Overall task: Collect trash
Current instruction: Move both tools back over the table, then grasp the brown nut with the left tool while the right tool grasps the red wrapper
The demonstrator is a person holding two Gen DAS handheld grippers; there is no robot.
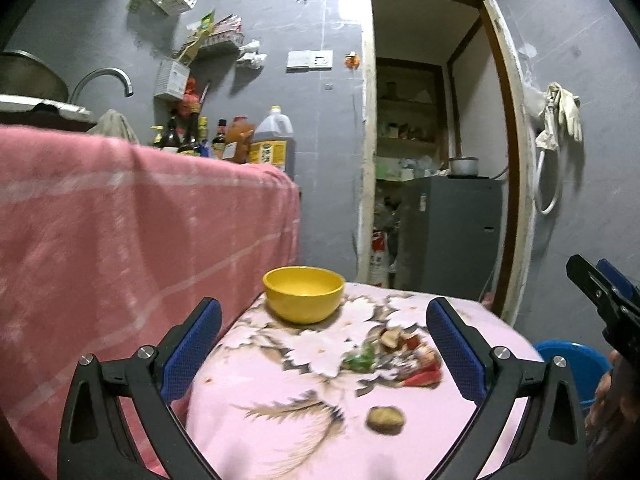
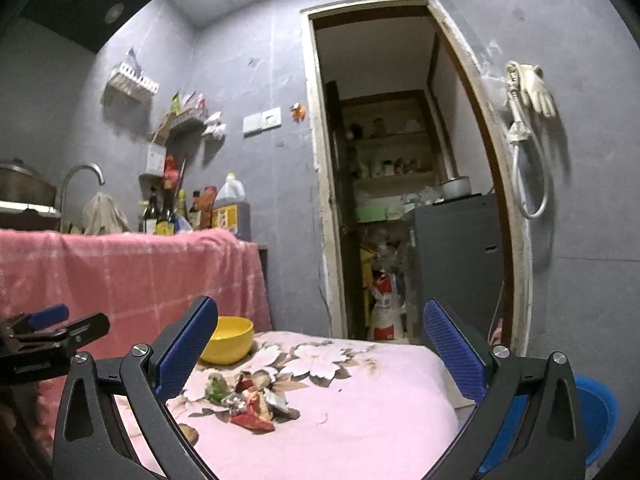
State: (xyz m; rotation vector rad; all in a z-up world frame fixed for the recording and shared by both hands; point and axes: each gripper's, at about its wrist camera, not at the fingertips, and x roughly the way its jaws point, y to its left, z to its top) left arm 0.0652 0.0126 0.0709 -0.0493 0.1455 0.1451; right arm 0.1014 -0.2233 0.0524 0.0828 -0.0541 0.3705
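A pile of crumpled wrappers (image 1: 400, 360), red, green and silver, lies on the pink floral cloth (image 1: 280, 412); it also shows in the right wrist view (image 2: 248, 400). A brown lump (image 1: 385, 420) lies nearer, apart from the pile. A yellow bowl (image 1: 304, 293) stands at the far left of the cloth, also seen in the right wrist view (image 2: 230, 340). My left gripper (image 1: 324, 352) is open and empty, above the cloth short of the pile. My right gripper (image 2: 316, 354) is open and empty, above the cloth to the right of the pile.
A blue bucket (image 2: 596, 420) stands on the floor right of the table. A counter draped in pink cloth (image 1: 120, 220) rises at left, with bottles (image 1: 192, 136) and a tap. An open doorway (image 1: 432, 140) is behind.
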